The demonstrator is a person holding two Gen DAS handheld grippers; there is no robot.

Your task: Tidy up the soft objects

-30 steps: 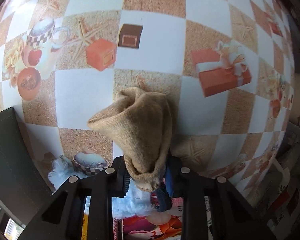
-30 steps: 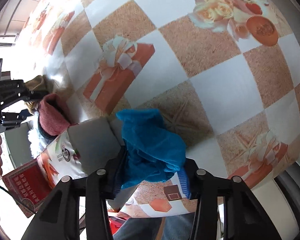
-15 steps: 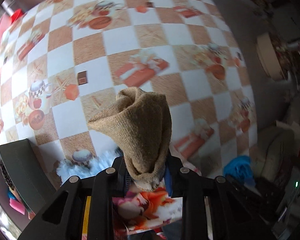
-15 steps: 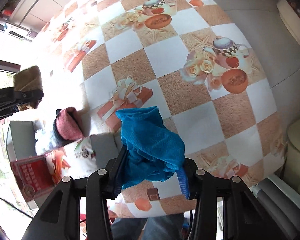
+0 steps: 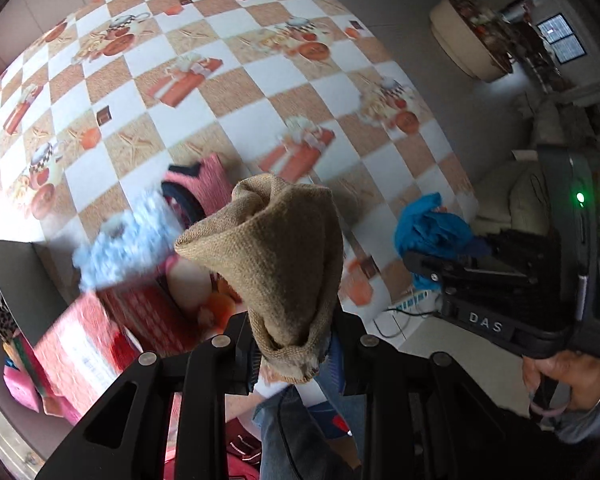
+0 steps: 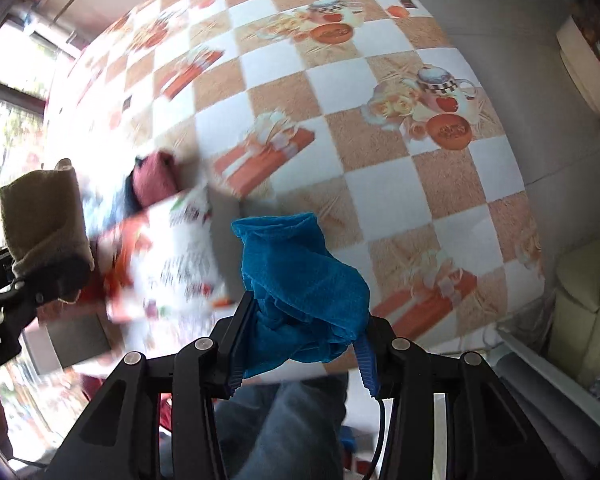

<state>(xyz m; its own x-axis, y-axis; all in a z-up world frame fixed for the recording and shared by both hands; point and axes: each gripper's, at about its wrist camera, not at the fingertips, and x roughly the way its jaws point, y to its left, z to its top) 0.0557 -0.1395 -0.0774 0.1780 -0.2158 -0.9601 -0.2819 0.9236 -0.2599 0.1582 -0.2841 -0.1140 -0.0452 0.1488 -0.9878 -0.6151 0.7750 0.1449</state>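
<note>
Spreading across most of both views is a table (image 5: 260, 92) under a checkered cloth of white and tan squares printed with gift boxes, teacups and roses, seen from high above. At about 8 o'clock in the left wrist view, a red printed box (image 5: 88, 344) sits at the table's near edge, blurred; in the right wrist view it shows at about 9 o'clock (image 6: 172, 256). Just beyond it lie a fluffy pale blue item (image 5: 128, 240) and a pink knit piece (image 5: 204, 184) with a dark trim, touching each other; the pink one appears at 10 o'clock in the right wrist view (image 6: 156, 178).

The left gripper (image 5: 296, 344) has its jaws pinched nearly together on the lower end of a tan knit sock (image 5: 276, 256), which rises from between the pads toward 12 o'clock and flares open at its top. From the right wrist view the same sock (image 6: 44, 220) shows at 9 o'clock, clear of the table.

The right gripper (image 6: 300, 344) pinches a bunched blue cloth (image 6: 300, 276), its jaws set somewhat apart around the thick wad; the cloth fills the gap and stands up toward 12 o'clock. In the left wrist view that cloth (image 5: 428, 228) sits at 3 o'clock, in front of the black tool held by a hand (image 5: 568, 376).
</note>
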